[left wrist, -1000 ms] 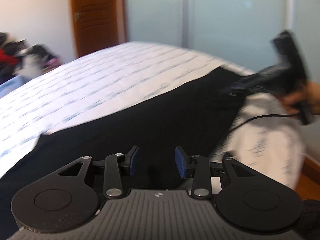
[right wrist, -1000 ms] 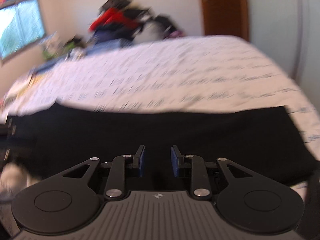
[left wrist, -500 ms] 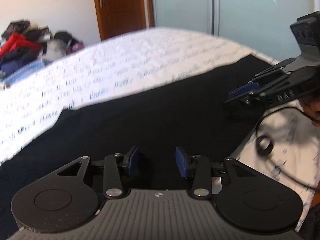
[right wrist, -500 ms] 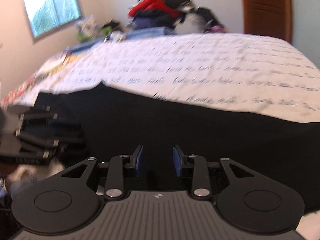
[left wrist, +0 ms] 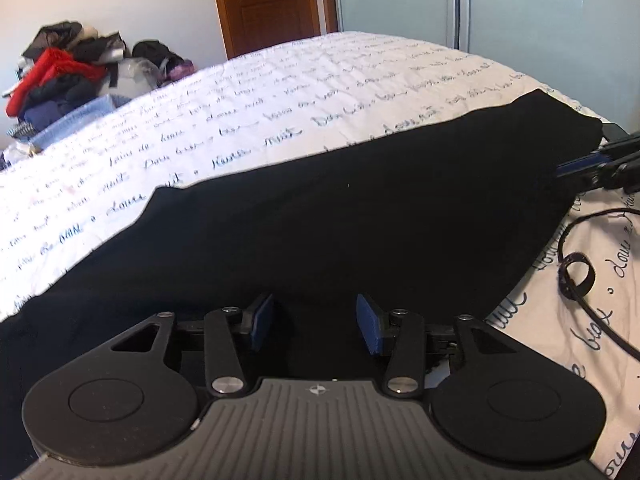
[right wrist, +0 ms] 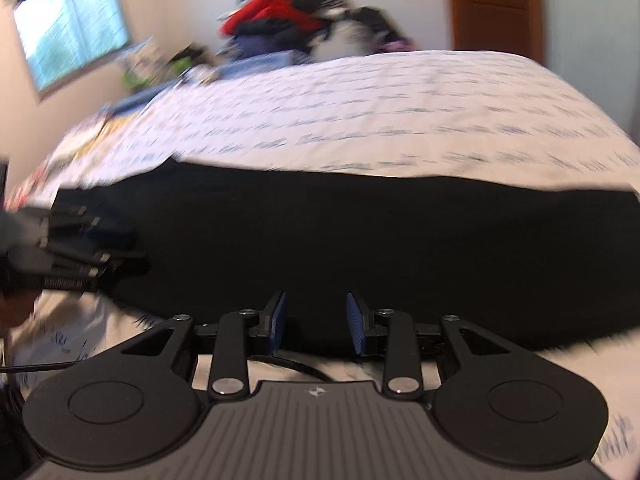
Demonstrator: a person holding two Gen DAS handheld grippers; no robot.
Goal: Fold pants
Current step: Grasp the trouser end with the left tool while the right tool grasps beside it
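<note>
Black pants (left wrist: 340,232) lie flat in a long band across the near side of a bed with a white script-printed cover (left wrist: 280,92). My left gripper (left wrist: 316,326) is open and empty, low over the pants. My right gripper (right wrist: 316,326) is open and empty at the near edge of the pants (right wrist: 360,248). The right gripper's tip shows at the right edge of the left wrist view (left wrist: 596,164), by the pants' end. The left gripper shows blurred at the left of the right wrist view (right wrist: 80,252), at the pants' other end.
A black cable (left wrist: 580,280) loops on the cover to the right of the pants. A heap of clothes (left wrist: 68,72) sits beyond the bed's far left. A wooden door (left wrist: 272,0) and frosted sliding panels (left wrist: 480,0) stand behind. A window (right wrist: 68,28) is at left.
Both cameras have swung leftward across the bed. The right gripper has slid toward the right edge of the left wrist view. Both grippers stay open.
</note>
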